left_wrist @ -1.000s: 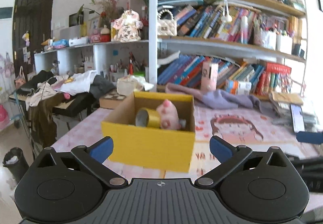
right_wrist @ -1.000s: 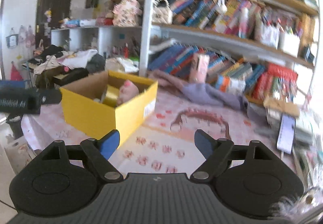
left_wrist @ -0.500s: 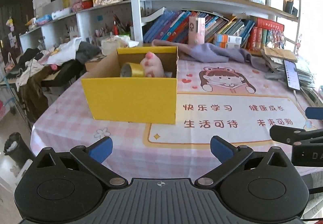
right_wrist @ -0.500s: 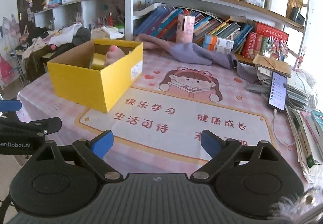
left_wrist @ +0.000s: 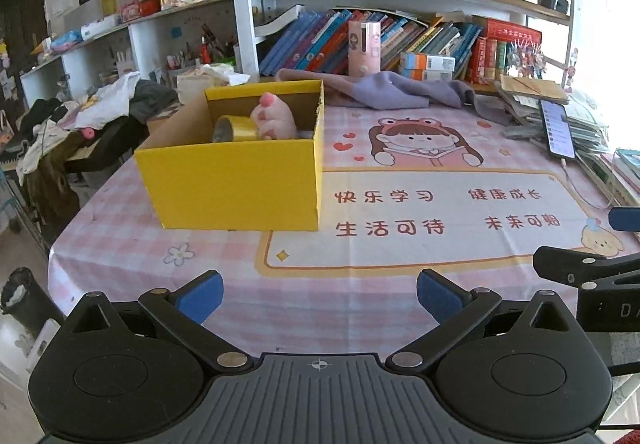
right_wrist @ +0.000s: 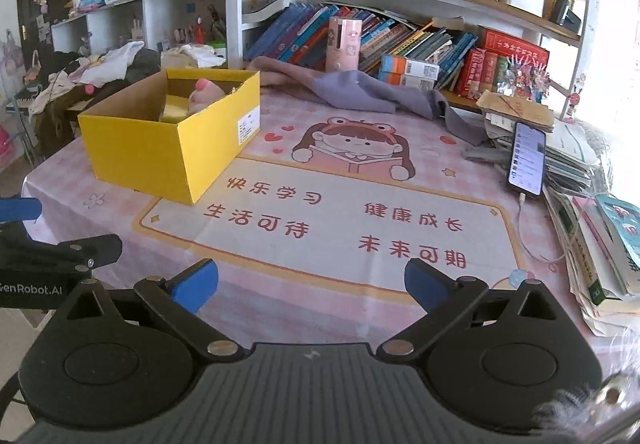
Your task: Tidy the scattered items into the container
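Note:
A yellow cardboard box [left_wrist: 236,184] stands on the pink table mat [left_wrist: 420,204], left of middle. Inside it lie a roll of yellow tape [left_wrist: 234,128] and a pink plush toy [left_wrist: 276,120]. The box also shows in the right wrist view [right_wrist: 160,152], with the plush [right_wrist: 204,96] and the tape [right_wrist: 174,110] inside. My left gripper [left_wrist: 319,294] is open and empty, near the table's front edge, well short of the box. My right gripper [right_wrist: 312,280] is open and empty, over the mat's front, to the right of the box.
A purple cloth [right_wrist: 360,92] lies at the back. A phone [right_wrist: 528,160] on a cable leans on stacked papers and books [right_wrist: 592,236] at the right. Bookshelves [left_wrist: 400,40] stand behind the table. Clothes are piled on furniture [left_wrist: 80,116] at the left.
Both grippers have pulled back from the box towards the table's front edge, and both views have tilted down onto the mat. Both stay open and empty.

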A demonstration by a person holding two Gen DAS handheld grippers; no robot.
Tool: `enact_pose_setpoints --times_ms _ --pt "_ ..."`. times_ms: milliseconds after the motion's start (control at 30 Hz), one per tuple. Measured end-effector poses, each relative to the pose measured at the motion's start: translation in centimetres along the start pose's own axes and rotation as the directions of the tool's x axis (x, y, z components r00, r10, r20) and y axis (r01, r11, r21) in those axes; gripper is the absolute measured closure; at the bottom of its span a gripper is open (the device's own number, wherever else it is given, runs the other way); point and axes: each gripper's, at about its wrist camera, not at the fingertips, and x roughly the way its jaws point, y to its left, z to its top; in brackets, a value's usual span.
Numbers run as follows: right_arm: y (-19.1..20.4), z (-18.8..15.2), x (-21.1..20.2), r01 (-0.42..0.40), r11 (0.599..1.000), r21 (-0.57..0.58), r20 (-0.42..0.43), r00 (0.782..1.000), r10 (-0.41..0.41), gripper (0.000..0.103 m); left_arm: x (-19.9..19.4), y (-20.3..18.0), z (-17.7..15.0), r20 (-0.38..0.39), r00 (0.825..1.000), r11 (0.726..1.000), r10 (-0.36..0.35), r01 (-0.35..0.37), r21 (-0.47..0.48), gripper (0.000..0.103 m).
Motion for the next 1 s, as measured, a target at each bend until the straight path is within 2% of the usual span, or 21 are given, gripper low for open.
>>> enact_pose_setpoints --times_ms 300,533,1000 --pt "0.05 -0.55 -0.64 -0.016 1.000 0.006 -0.009 1.000 0.016 0.001 -0.29 -0.18 -0.37 -0.028 1.000 1.000 -0.006 0.006 -0.013 0.000" --pt "0.17 -0.71 -0.81 -0.028 1.000 0.003 -0.015 0.999 0.028 0.000 -0.54 -0.19 -0.49 -0.028 1.000 1.000 0.009 -0.010 -0.021 0.000" --pt "0.35 -0.51 -0.67 -0.036 0.999 0.001 -0.021 0.999 0.036 0.000 -0.14 -0.28 -0.34 -0.042 0.999 0.999 -0.010 0.009 -0.031 0.000"
